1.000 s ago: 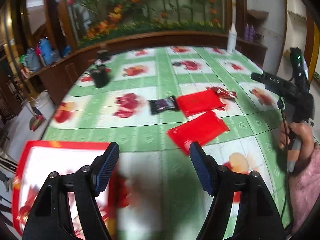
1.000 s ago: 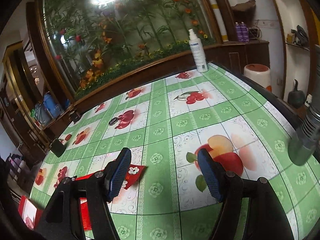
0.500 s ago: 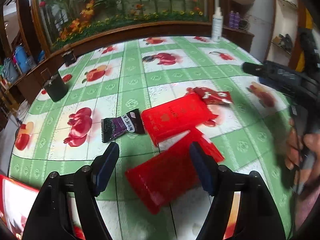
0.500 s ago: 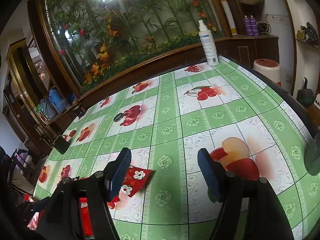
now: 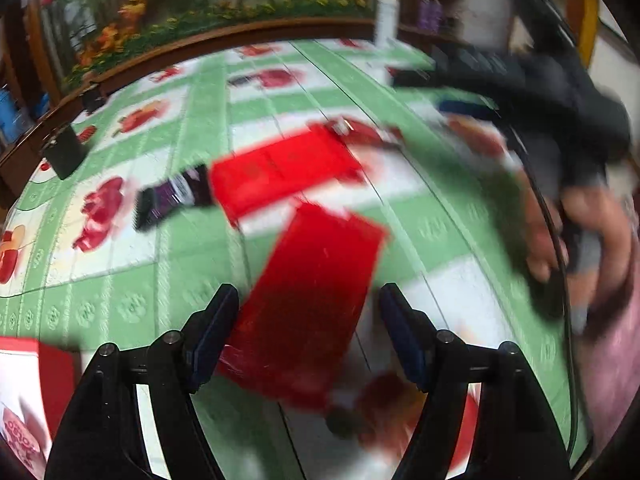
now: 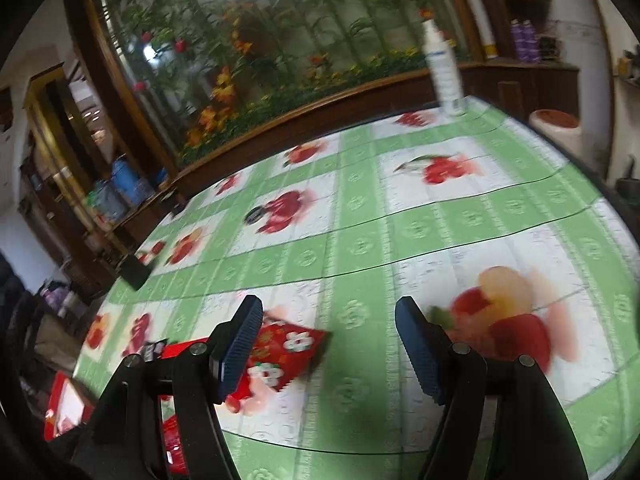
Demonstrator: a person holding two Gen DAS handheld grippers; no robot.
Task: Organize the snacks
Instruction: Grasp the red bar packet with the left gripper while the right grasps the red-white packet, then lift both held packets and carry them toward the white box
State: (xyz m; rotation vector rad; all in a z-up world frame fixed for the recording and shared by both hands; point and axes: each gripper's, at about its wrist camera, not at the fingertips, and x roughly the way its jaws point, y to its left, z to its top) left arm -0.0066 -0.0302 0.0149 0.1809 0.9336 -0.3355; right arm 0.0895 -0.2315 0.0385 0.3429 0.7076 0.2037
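Left wrist view: the left gripper (image 5: 308, 320) points down at a green checked tablecloth (image 5: 192, 128) printed with fruit, its 2 fingers spread apart with nothing pressed between them. Between and just beyond the fingers lies a flat red packet (image 5: 316, 280), blurred. A second red packet (image 5: 280, 172) lies farther off, its near edge close to the first; whether they touch cannot be told. Just beside its left end lies a small dark purple packet (image 5: 172, 198), and at its far right end a small red printed packet (image 5: 360, 134). A red-rimmed box (image 5: 36, 364) shows at the lower left corner. At the right a hand (image 5: 560, 232) holds the black right gripper (image 5: 472, 92) above the cloth. Right wrist view: the right gripper, fingers apart and empty, hovers over the cloth; the small red printed packet, flowered, lies by its left finger. A white spray bottle (image 6: 444, 68) stands at the far edge.
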